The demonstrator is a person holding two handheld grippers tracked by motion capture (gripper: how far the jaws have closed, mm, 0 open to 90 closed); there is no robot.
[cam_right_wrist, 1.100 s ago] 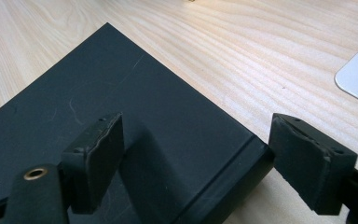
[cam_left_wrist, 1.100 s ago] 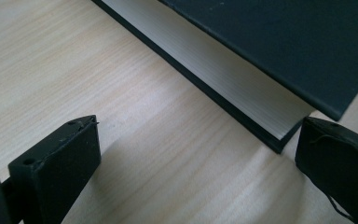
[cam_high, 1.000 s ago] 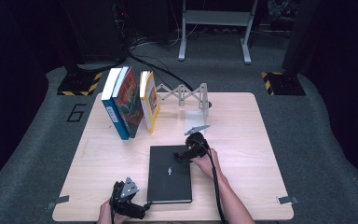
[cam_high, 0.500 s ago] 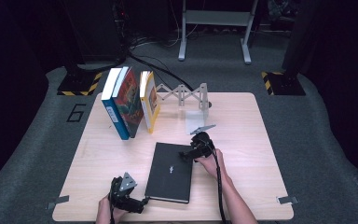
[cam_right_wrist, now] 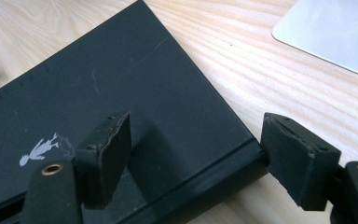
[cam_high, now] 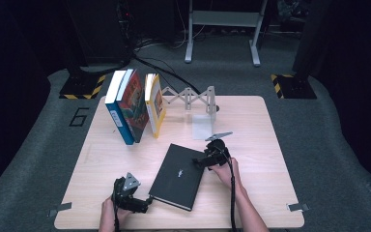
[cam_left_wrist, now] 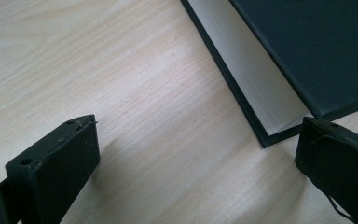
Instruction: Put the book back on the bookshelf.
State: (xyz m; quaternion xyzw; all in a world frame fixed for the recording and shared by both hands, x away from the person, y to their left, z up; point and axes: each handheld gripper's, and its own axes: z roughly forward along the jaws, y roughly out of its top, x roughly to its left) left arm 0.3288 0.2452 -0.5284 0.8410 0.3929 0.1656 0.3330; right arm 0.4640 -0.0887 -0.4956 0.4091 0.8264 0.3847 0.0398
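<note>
Nearby, upright books [cam_high: 134, 104] & folding rack [cam_high: 189, 98] behind black book [cam_high: 178, 175].

3 cams: one fixed overhead, two riding the grippers.
High view sits above the person's side, facing forward and down, far enough to take in the whole table [cam_high: 251, 121]. Both gripper views look along their own jaws, very close to the tabletop. All three share the black book [cam_high: 178, 175]: left gripper view its page-edge corner [cam_left_wrist: 279, 84], right gripper view its cover [cam_right_wrist: 121, 84].
</note>
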